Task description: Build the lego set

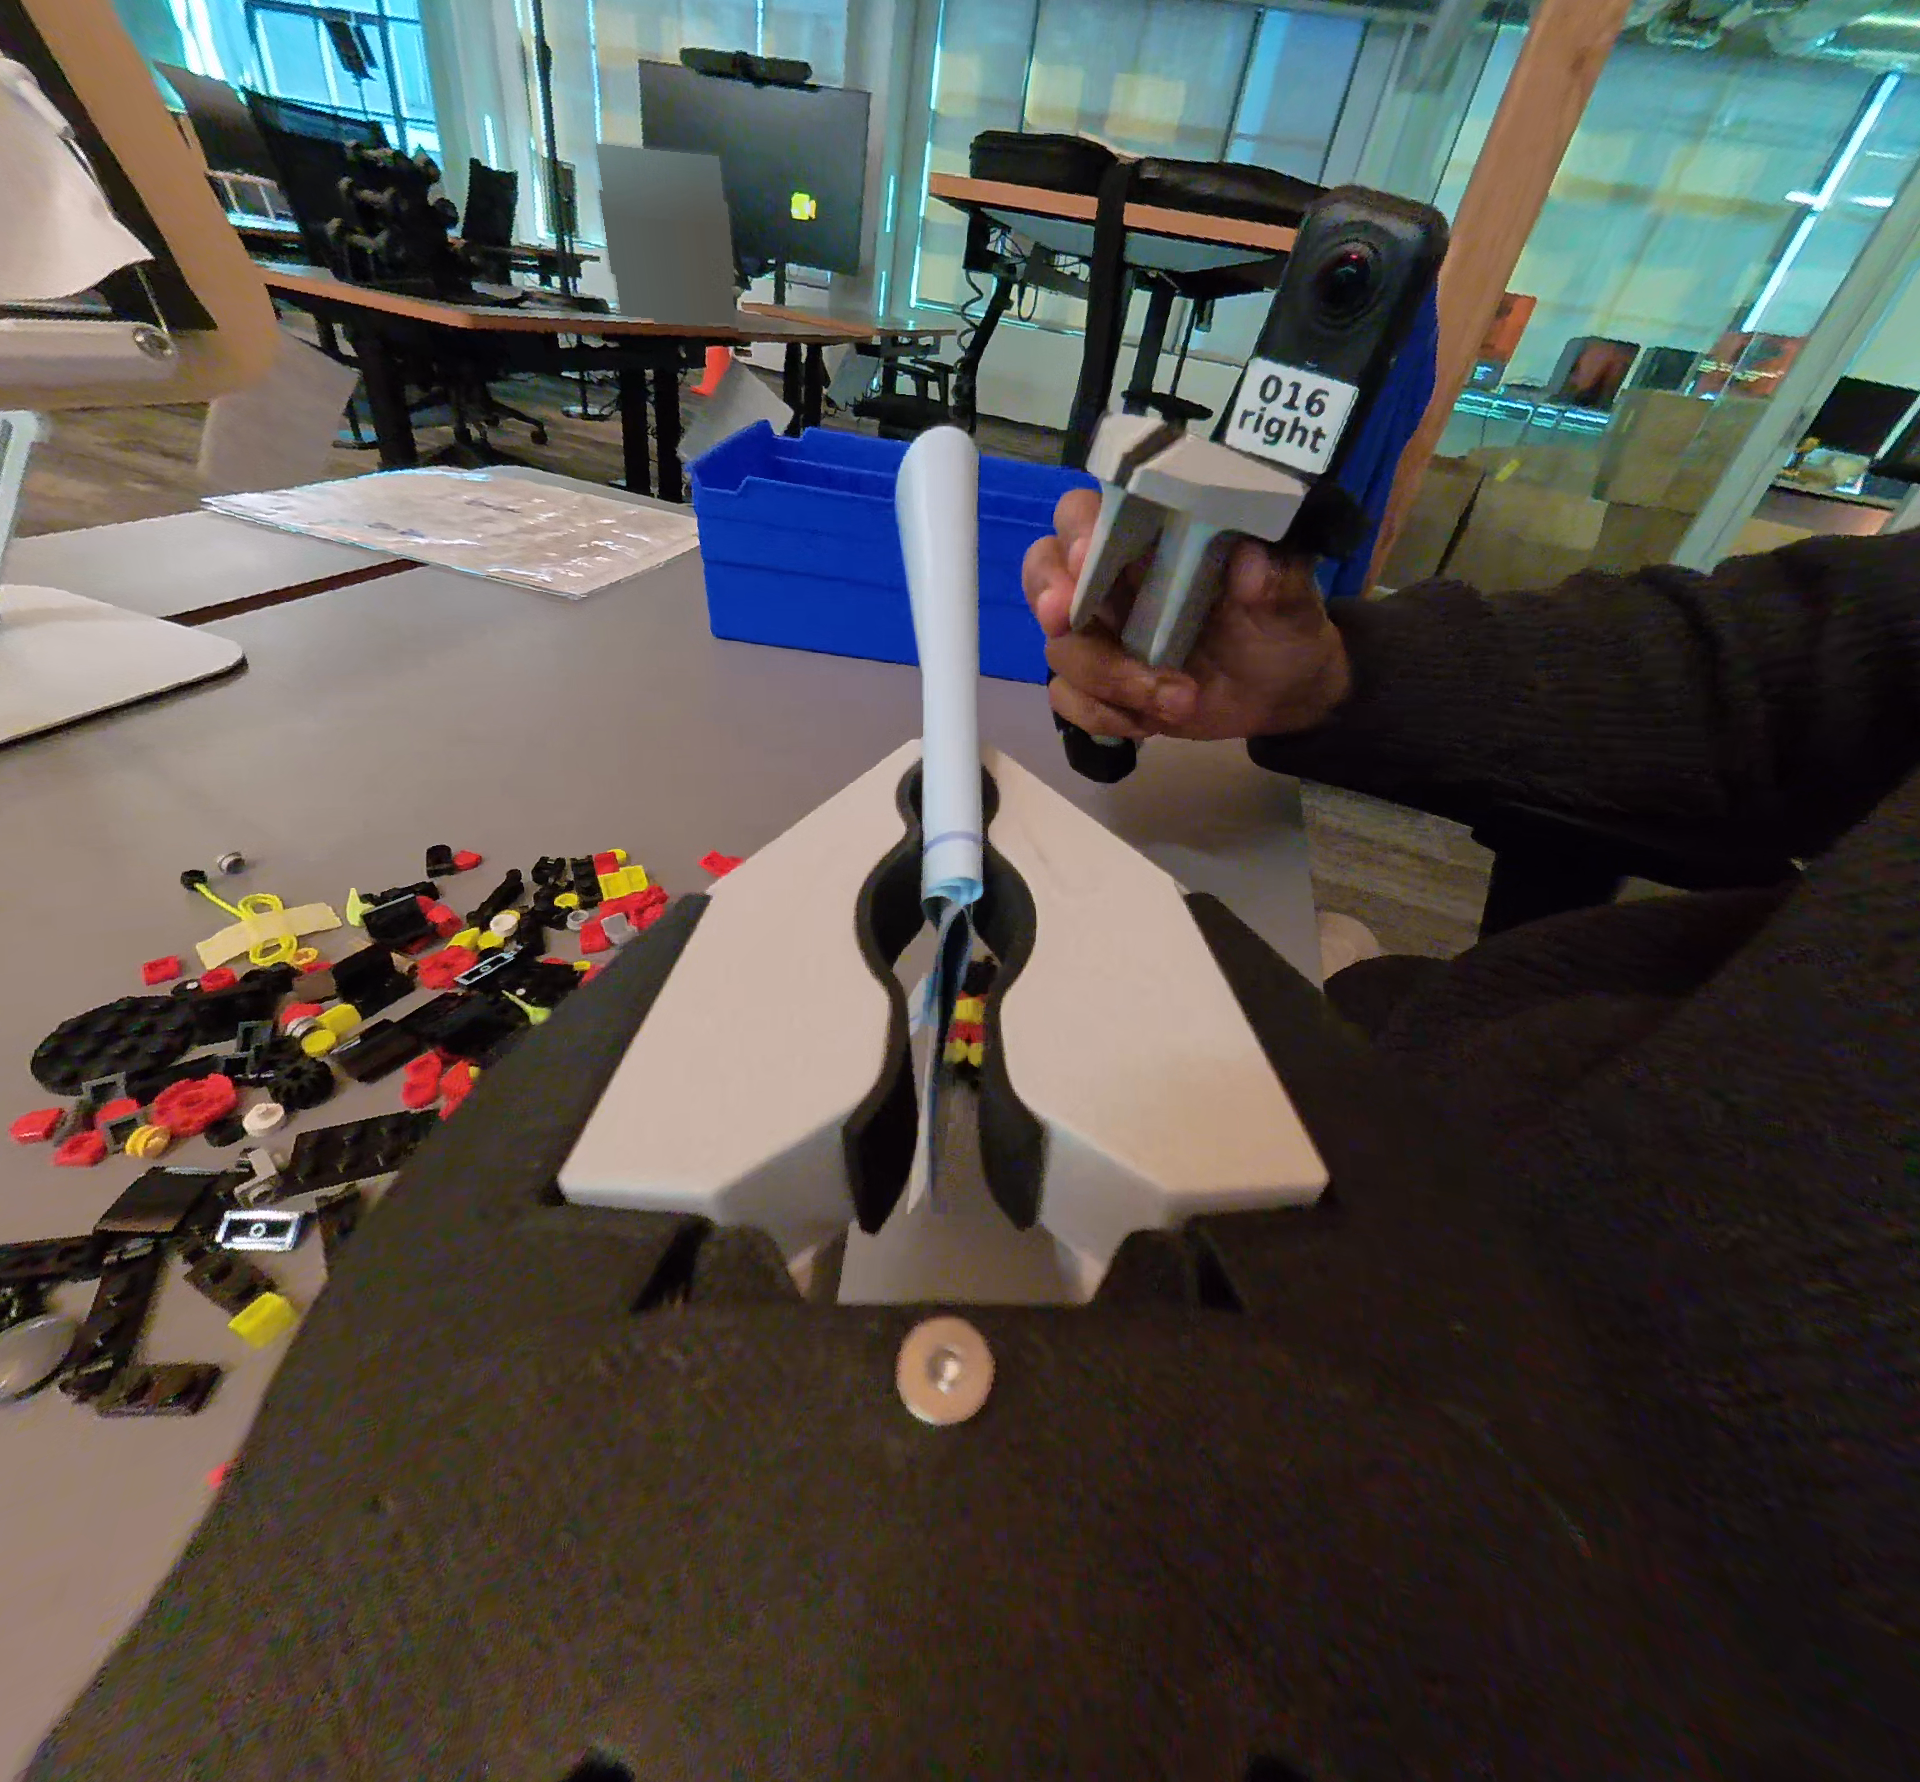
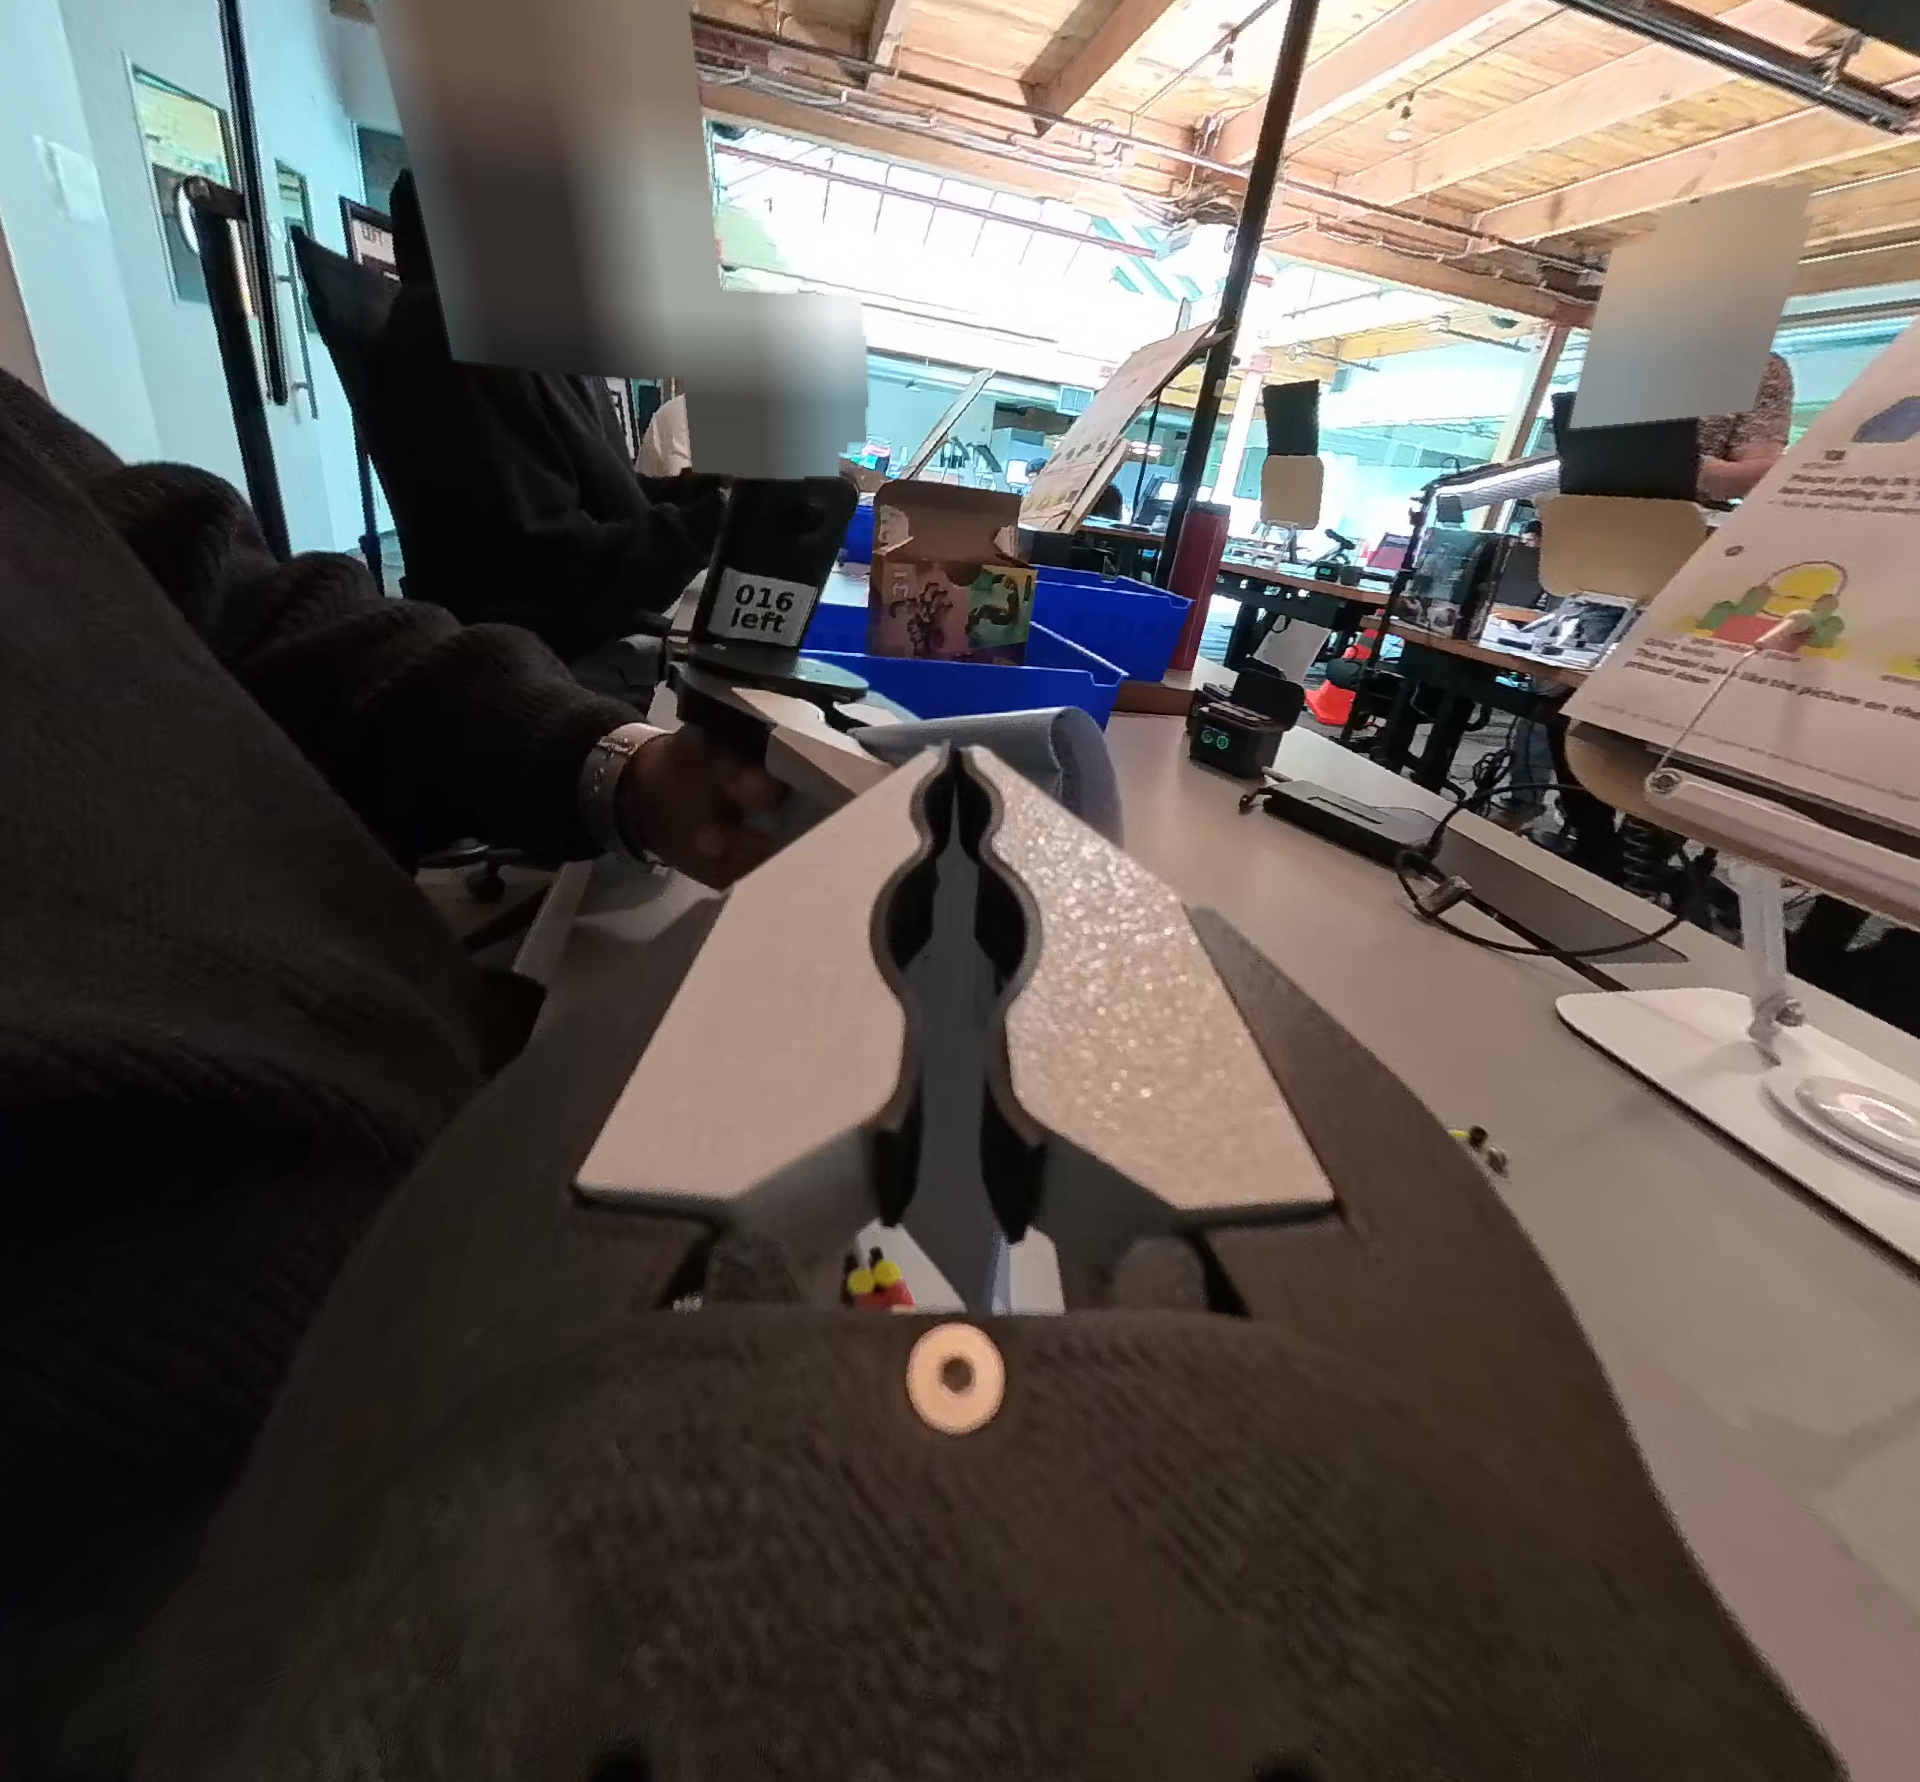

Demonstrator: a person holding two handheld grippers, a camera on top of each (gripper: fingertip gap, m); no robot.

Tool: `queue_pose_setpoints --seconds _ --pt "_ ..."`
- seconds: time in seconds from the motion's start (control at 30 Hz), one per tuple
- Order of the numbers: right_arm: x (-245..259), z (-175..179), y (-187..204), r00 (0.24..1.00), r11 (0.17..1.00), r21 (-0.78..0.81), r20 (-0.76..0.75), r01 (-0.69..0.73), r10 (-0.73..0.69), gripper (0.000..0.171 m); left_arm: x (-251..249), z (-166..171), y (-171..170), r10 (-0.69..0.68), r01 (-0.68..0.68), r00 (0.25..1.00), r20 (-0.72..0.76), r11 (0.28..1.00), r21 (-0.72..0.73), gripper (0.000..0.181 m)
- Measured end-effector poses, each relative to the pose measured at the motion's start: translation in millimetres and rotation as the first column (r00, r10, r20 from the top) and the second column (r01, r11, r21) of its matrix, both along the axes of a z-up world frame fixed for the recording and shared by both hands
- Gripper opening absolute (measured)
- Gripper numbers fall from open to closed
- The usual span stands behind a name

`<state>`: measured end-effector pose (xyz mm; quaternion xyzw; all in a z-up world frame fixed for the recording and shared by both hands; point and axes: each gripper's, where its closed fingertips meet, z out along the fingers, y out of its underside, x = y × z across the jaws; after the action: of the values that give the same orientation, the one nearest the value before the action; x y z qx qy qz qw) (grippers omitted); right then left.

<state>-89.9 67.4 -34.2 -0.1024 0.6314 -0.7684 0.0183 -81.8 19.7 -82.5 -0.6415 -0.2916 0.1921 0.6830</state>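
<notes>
In the left wrist view my left gripper (image 1: 951, 776) is shut on a folded pale blue paper booklet (image 1: 940, 610), which I see edge-on, standing up out of the jaws above the grey table (image 1: 520, 714). A pile of loose black, red and yellow lego pieces (image 1: 312, 1005) lies on the table to the left. My right gripper (image 2: 956, 758) has its fingertips together with nothing between them. It hovers just in front of the booklet (image 2: 1081, 756), which the left gripper (image 2: 821, 756) holds. In the left wrist view the right gripper (image 1: 1127, 636) stays to the right of the booklet, apart from it.
A blue bin (image 1: 831, 548) and a clear plastic bag (image 1: 457, 527) lie at the back of the table. Blue bins (image 2: 1039, 683) with a cardboard box (image 2: 951, 589), a black device (image 2: 1247, 724), a cable (image 2: 1455, 891) and a white stand with a printed sheet (image 2: 1766, 610) are to the right. The tips of one gripper are about 8 cm away from the tips of the other.
</notes>
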Motion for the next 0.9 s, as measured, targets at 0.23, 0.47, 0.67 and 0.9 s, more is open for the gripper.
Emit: queue_pose_setpoints --seconds 0.23,0.47,0.67,0.9 --pt "-8.7 -1.0 3.5 0.999 1.000 -0.005 0.036 -0.001 0.001 0.000 -2.1 2.7 -6.7 0.016 -0.017 1.000 0.011 0.999 0.037 0.000" --pt "-4.9 -3.8 1.1 1.000 1.000 0.009 -0.013 0.017 -0.017 0.000 -2.1 2.8 -9.4 0.023 -0.023 1.000 0.014 0.999 0.039 0.000" --pt "-4.9 -4.5 0.7 0.999 0.999 0.011 -0.027 0.032 -0.031 0.000 -1.2 0.1 -7.0 0.024 -0.024 1.000 0.016 1.000 0.020 0.000" --pt "-8.4 -4.8 1.2 0.998 0.999 0.009 -0.023 0.052 -0.051 0.000 -2.0 -1.8 -7.8 0.031 -0.032 0.999 0.017 0.999 0.007 0.000"
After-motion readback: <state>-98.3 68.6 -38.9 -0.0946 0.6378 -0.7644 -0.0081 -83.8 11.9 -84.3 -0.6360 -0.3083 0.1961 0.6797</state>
